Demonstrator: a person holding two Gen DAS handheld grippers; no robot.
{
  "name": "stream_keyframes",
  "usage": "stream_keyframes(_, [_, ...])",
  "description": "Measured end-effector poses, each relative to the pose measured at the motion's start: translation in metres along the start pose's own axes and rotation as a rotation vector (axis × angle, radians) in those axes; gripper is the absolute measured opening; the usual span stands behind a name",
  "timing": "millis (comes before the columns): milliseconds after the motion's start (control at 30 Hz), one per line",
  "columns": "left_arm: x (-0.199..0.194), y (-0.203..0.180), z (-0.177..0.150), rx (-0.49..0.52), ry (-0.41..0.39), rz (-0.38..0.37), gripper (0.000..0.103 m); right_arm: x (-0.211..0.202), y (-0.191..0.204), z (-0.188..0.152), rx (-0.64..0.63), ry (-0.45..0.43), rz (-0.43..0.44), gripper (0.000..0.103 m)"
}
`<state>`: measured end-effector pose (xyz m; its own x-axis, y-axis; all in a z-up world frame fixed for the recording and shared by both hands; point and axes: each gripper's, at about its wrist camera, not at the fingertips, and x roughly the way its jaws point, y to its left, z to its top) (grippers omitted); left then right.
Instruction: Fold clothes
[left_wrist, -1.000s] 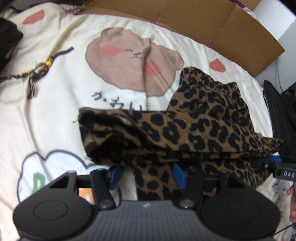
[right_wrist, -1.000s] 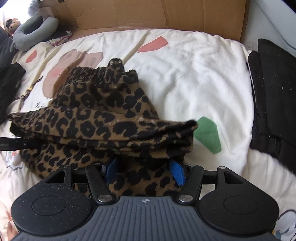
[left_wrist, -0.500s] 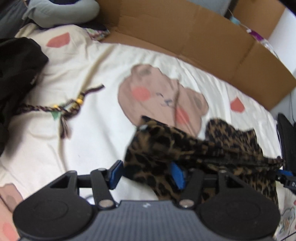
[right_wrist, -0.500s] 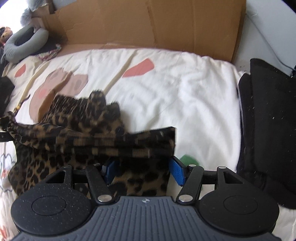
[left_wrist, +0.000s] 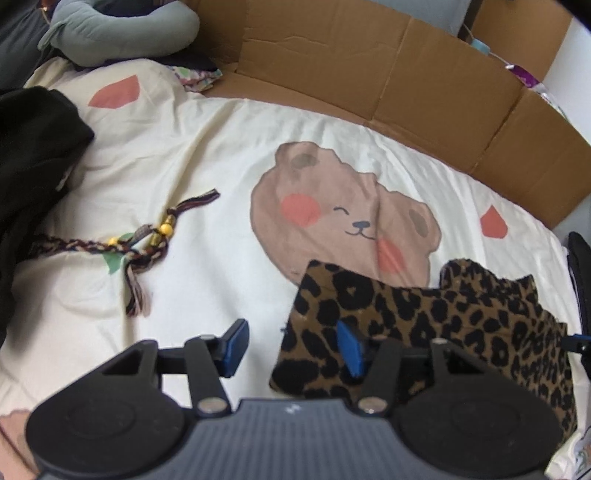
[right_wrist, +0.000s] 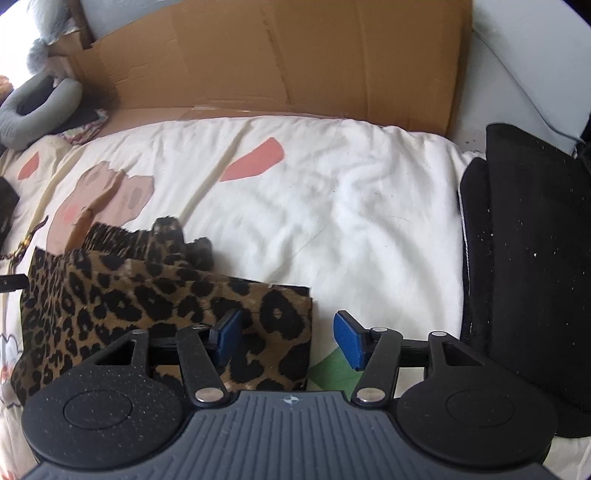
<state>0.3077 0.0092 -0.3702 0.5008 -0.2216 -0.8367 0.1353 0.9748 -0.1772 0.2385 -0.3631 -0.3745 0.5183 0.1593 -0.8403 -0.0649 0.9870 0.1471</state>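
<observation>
A leopard-print garment (left_wrist: 443, 325) lies folded in layers on the cream bear-print bedsheet (left_wrist: 221, 155). In the left wrist view my left gripper (left_wrist: 291, 347) is open at the garment's left edge; its right finger (left_wrist: 349, 349) lies over the cloth and its left finger is over bare sheet. In the right wrist view the garment (right_wrist: 122, 306) fills the lower left. My right gripper (right_wrist: 288, 338) is open across its right edge, with the left finger (right_wrist: 227, 334) above the cloth and the right finger above the sheet. Neither gripper holds anything.
A cardboard wall (right_wrist: 277, 55) runs along the far side of the bed. Black folded clothes (right_wrist: 524, 258) are stacked at the right edge. A braided cord with beads (left_wrist: 140, 236), a dark garment (left_wrist: 33, 147) and a grey neck pillow (left_wrist: 122, 29) lie to the left.
Both grippers held a raised leopard fold a second ago. The fold now lies flat on the garment, both grippers have opened, and both views have drawn back.
</observation>
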Motion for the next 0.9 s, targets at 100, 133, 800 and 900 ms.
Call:
stream_keyframes(100, [0.007, 0.001, 0.004, 0.008, -0.012, -0.011, 0.046, 0.006, -0.006, 0.002, 0.021, 0.005, 0.017, 0.048])
stream_keyframes(133, [0.009, 0.001, 0.005, 0.011, -0.016, -0.013, 0.041, 0.008, -0.007, 0.003, 0.023, 0.007, 0.022, 0.047])
stream_keyframes(800, [0.029, 0.01, 0.011, -0.004, 0.011, -0.047, 0.031, 0.01, -0.02, 0.005, 0.068, 0.015, 0.085, 0.042])
stream_keyframes(900, [0.032, 0.008, 0.01, 0.023, 0.011, -0.041, 0.033, 0.017, -0.018, 0.003, 0.06, 0.026, 0.088, 0.042])
